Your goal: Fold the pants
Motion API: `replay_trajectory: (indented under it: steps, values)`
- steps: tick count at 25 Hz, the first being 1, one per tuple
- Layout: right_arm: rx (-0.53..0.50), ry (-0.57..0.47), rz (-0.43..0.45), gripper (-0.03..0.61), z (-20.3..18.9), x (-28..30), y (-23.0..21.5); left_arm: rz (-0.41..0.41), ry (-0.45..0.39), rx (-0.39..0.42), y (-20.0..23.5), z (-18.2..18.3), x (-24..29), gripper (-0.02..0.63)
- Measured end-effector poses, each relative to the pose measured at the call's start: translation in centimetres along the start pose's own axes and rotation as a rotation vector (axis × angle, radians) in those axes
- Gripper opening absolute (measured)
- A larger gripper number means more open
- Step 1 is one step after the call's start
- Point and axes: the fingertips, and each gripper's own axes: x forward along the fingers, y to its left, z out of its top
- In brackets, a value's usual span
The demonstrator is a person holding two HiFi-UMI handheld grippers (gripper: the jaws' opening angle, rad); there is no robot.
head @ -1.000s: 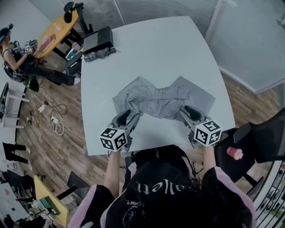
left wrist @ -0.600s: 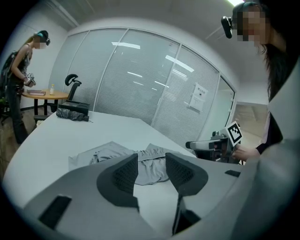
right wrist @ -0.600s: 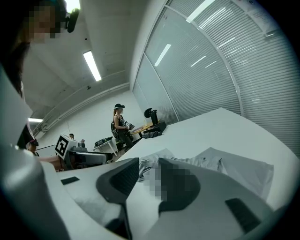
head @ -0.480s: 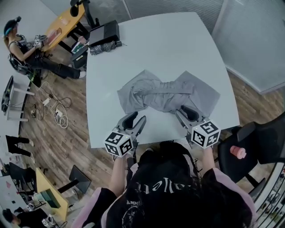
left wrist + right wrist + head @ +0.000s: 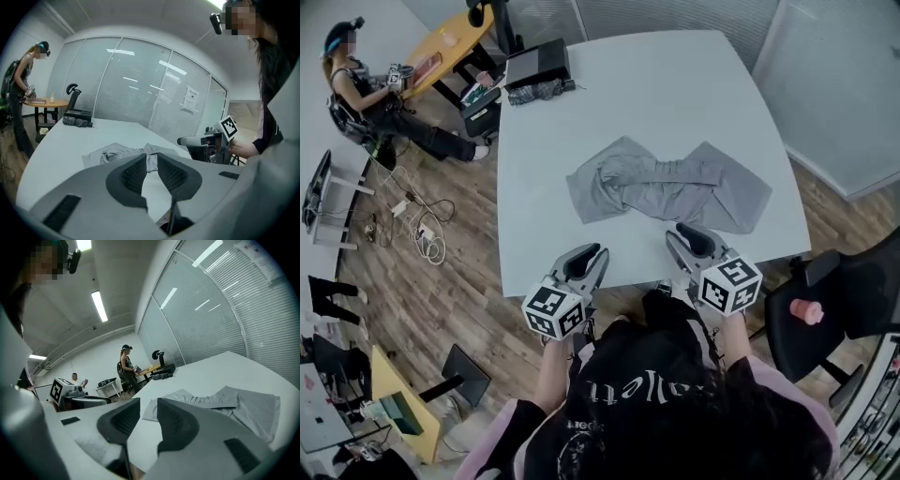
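Observation:
Grey pants [image 5: 666,187] lie crumpled across the white table [image 5: 675,94], bunched in the middle with flat parts at either end. My left gripper [image 5: 589,255] hangs at the table's near edge, short of the pants; its jaws have just been closing to a narrow gap with nothing between them. My right gripper [image 5: 686,234] sits just short of the pants' near right hem, its jaws also closing a little and holding nothing. The left gripper view shows the pants [image 5: 119,152] beyond the left gripper [image 5: 151,157]. In the right gripper view the pants [image 5: 225,399] lie past the right gripper [image 5: 148,401].
A black case [image 5: 536,64] and a dark cloth bundle [image 5: 539,91] sit at the table's far left corner. A person [image 5: 375,103] sits at a yellow table beyond it. A black chair [image 5: 853,291] stands to my right, and cables [image 5: 417,234] lie on the wooden floor.
Both grippers have drawn back toward me, off the pants' near edge to the table's front edge. The left jaws have narrowed. The pants lie where they were.

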Motion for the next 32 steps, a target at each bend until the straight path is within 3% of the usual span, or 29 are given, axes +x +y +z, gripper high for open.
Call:
replay_trajectory:
  steps: [14, 32]
  values:
    - [-0.010, -0.016, 0.025, 0.051, -5.3, -1.9, 13.1, -0.075, -0.054, 0.011, -2.5, -3.2, -10.7, 0.069]
    - [-0.022, -0.060, -0.006, 0.028, -7.8, -6.1, 17.5, -0.177, -0.088, 0.051, -6.6, -4.7, -14.3, 0.069]
